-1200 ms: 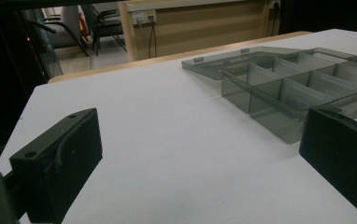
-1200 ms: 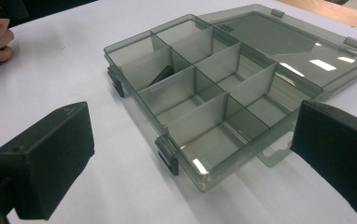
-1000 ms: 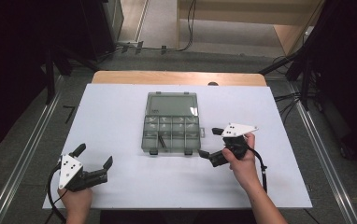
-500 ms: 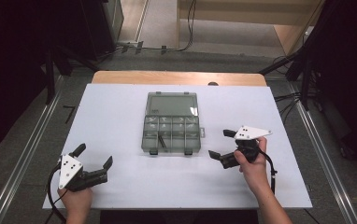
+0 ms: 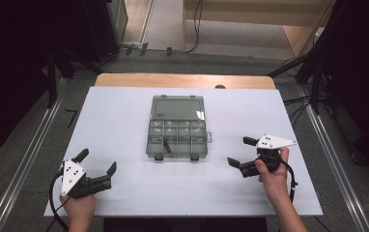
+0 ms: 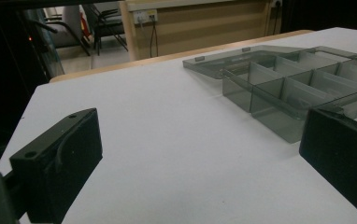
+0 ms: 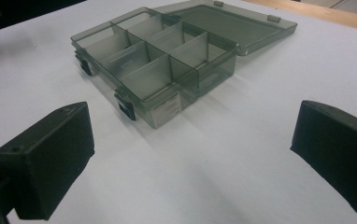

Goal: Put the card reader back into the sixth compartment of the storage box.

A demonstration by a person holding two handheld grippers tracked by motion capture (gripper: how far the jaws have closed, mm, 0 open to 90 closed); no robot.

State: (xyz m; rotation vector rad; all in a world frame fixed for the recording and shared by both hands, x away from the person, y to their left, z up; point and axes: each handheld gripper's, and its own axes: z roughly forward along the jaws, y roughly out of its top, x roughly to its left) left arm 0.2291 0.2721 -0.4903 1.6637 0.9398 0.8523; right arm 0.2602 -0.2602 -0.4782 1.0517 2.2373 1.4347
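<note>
Two hand-held black two-jaw grippers, left gripper [image 5: 97,164] and right gripper [image 5: 240,152], rest released and empty flanking the smoky translucent plastic compartment box [image 5: 177,140] lying open mid-table, whose light body may skid if nudged.

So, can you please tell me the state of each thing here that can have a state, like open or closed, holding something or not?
Compartment box: open, lid laid back flat on the table, dividers standing; one small dark item lies in a front compartment.
Latches: undone, on the box's front wall.
Left gripper: open, holding nothing.
Right gripper: open, holding nothing, apart from the box.
</note>
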